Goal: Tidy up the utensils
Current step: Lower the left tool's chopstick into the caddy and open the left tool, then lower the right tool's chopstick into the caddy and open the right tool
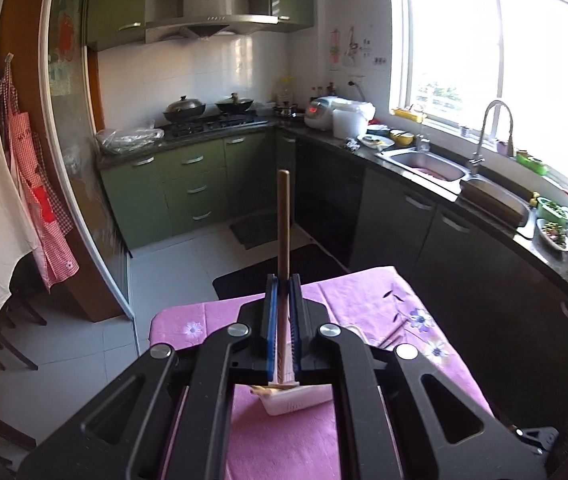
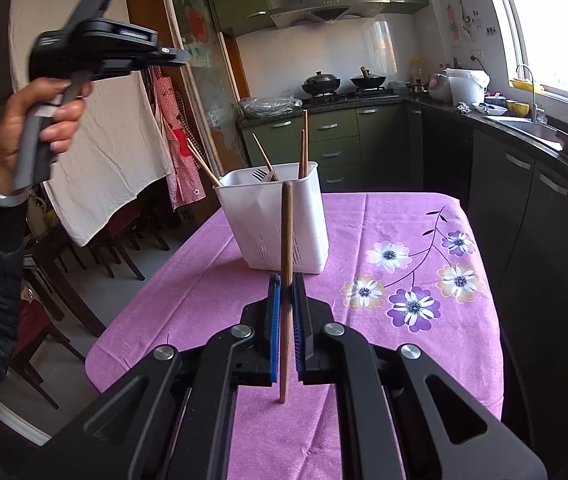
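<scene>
My left gripper point(image 1: 283, 286) is shut on a brown wooden chopstick point(image 1: 283, 216) that stands upright between the blue pads. It hangs high above the white utensil holder point(image 1: 296, 400), whose rim shows below the jaws. My right gripper point(image 2: 286, 286) is shut on another wooden chopstick point(image 2: 286, 232), held upright low over the pink tablecloth point(image 2: 204, 280). The white utensil holder point(image 2: 276, 220) stands just beyond it with several chopsticks and a fork inside. The left gripper's body point(image 2: 96, 48) shows high at the upper left, held by a hand.
The pink flowered tablecloth covers a small table point(image 1: 364, 300). Dark cabinets and a counter with a sink point(image 1: 424, 164) run along the right. A stove with pans point(image 1: 208, 108) is at the back. Chairs and a hanging white cloth point(image 2: 96, 152) stand at the left.
</scene>
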The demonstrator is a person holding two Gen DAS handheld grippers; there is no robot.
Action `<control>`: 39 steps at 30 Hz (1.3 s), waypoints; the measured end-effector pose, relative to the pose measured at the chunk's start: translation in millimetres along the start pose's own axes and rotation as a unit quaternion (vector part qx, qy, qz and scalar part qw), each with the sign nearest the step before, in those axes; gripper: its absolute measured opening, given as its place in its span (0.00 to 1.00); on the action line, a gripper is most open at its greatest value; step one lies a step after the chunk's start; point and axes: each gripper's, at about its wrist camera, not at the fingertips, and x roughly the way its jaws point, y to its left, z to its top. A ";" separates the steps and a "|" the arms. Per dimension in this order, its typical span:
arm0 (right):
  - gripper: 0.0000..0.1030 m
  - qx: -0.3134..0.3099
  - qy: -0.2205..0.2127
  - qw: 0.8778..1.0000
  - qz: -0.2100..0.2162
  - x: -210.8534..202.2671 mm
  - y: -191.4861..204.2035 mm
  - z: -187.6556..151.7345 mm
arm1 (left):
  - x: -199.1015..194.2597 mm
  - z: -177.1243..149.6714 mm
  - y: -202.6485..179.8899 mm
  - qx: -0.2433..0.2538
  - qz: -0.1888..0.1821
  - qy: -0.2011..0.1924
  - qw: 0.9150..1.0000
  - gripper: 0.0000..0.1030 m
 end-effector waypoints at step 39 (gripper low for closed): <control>0.06 -0.055 -0.123 0.989 -0.054 67.3 55.2 206.2 | -91.9 -243.0 44.7 -0.080 0.087 -0.083 0.990 0.93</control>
